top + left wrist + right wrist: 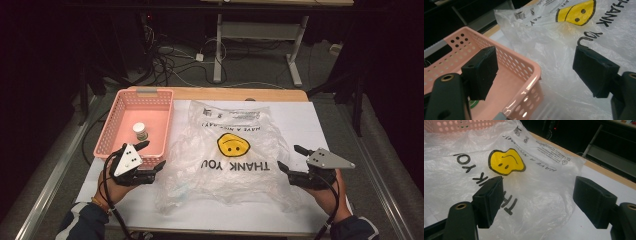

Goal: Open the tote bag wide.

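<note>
Dark floor and cables surround the white table [300, 200]. Its plastic bag [225, 160] lies flat at centre, with the left gripper [150, 156] at nine o'clock and the right gripper [289, 161] at three, both gaping and empty. Thin film could slip or tear if pinched shallowly, and the left jaws risk snagging the pink basket [107, 132].

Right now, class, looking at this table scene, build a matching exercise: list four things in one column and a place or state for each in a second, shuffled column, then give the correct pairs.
Things:
1. small white-capped jar
2. pink perforated plastic basket
3. clear plastic bag with a yellow smiley face
4. right gripper

Places or states:
A. lies flat at the middle of the table
B. stands inside the basket
C. jaws open at the bag's right edge
D. sits at the table's left side

Pairs: 1-B, 2-D, 3-A, 4-C
</note>
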Motion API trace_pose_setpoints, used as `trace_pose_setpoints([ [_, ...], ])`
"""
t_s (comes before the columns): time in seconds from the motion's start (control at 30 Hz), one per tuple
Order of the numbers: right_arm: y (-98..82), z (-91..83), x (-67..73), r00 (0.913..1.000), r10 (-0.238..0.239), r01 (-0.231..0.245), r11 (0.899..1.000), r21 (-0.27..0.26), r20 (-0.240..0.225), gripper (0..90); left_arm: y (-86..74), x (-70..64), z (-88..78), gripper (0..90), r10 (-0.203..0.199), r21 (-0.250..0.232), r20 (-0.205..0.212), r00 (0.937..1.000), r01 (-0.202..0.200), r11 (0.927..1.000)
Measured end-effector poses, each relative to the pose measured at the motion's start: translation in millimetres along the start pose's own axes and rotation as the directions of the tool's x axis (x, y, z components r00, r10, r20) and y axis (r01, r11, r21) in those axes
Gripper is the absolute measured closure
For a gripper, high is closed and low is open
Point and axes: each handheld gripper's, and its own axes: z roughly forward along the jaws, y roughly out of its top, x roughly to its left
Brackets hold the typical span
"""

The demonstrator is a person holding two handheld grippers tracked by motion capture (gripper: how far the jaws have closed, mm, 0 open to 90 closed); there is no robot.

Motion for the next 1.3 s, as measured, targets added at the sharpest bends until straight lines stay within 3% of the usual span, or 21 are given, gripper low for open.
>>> trace_pose_setpoints([
  [0.2,-2.5,-0.3,-0.9,1.0,0.002,-0.002,1.0,-0.007,-0.003,25.6,-7.7,-12.9,2.5,20.0,0.037,0.045,-0.011,0.9993,-0.037,0.9983],
  [0.33,-5.0,0.9,1.7,1.0,0.004,-0.004,1.0,0.0,-0.008,24.3,-11.1,-13.6,-6.9,19.9,0.059,0.056,-0.061,0.9964,-0.056,0.9969],
  [0.5,-8.3,-0.3,7.7,0.9999,0.005,-0.005,1.0,-0.012,-0.014,23.2,-20.3,-5.4,-15.0,19.9,0.011,0.052,-0.093,0.9956,-0.006,0.9986],
  [0.63,-10.6,1.6,9.7,0.9997,0.003,-0.003,1.0,-0.005,-0.024,23.1,-21.7,-2.6,-11.8,19.9,0.006,0.06,-0.085,0.9963,-0.001,0.9982],
  [0.83,-8.5,4.0,12.2,0.9996,-0.018,0.018,1.0,-0.001,-0.023,23.3,-21.9,-8.8,-9.8,19.9,0.025,0.073,-0.064,0.9976,-0.021,0.9972],
  [1.03,-3.4,9.1,4.5,0.9995,-0.031,0.031,1.0,-0.004,-0.006,24.1,-21.0,-9.5,-7.2,19.8,0.029,0.078,-0.058,0.9979,-0.025,0.9966],
  [1.3,10.3,26.9,-24.3,0.998,-0.036,0.036,0.999,0.006,0.051,28.0,-20.5,-6.7,-2.2,19.8,0.036,0.09,-0.049,0.9981,-0.031,0.9955],
])
